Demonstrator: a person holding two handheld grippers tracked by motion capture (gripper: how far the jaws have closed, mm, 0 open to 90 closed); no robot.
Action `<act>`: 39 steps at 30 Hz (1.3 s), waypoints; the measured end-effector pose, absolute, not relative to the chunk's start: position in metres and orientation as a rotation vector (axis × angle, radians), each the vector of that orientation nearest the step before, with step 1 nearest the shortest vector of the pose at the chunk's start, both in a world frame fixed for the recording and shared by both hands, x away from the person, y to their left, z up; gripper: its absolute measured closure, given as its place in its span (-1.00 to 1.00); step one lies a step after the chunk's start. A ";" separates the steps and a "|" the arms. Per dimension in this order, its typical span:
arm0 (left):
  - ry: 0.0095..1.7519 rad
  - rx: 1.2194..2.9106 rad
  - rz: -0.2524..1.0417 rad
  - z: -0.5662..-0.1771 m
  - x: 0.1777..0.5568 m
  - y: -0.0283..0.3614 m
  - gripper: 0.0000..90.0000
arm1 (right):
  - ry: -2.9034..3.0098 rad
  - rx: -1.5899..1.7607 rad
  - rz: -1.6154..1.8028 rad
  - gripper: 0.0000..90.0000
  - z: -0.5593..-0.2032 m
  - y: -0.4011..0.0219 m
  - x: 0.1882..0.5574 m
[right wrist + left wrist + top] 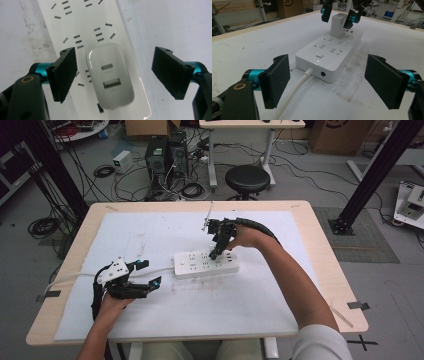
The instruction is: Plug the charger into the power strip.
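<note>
power strip (329, 53), charger (338, 25) plugged in — jaws apart

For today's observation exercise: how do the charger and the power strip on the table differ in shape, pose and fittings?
The charger is a small rounded block standing upright; the power strip is a long flat bar lying on the table. The charger's face shows two USB ports; the power strip carries rows of socket slots, a switch and a cable. The charger sits plugged into the power strip. Both are glossy white plastic.

White power strip (75, 22) with dark slots, white charger (110, 75) (two ports, seemingly grey), black jaws.
</note>
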State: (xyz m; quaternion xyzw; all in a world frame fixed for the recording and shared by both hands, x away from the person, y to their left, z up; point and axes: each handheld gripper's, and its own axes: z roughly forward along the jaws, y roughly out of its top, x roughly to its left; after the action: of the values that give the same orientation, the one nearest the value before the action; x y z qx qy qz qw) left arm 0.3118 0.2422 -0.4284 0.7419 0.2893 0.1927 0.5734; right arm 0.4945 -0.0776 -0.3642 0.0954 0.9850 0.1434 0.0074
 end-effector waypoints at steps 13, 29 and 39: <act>0.675 1.740 0.451 -0.427 0.310 0.241 -0.55 | 2.940 0.354 0.623 -0.61 -0.333 -0.094 0.479; 0.660 1.716 0.470 -0.424 0.310 0.239 -0.55 | 2.686 0.643 0.812 -0.74 -0.328 -0.179 0.435; 0.636 1.699 0.468 -0.420 0.310 0.236 -0.55 | 2.480 0.863 1.014 -0.73 -0.344 -0.238 0.390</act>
State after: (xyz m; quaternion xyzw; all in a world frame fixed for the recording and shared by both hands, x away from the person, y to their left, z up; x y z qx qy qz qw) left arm 0.3099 0.2360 -0.4203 0.7307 0.2734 0.2012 0.5923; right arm 0.3903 -0.2381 -0.3444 0.3027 0.8692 0.3555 0.1626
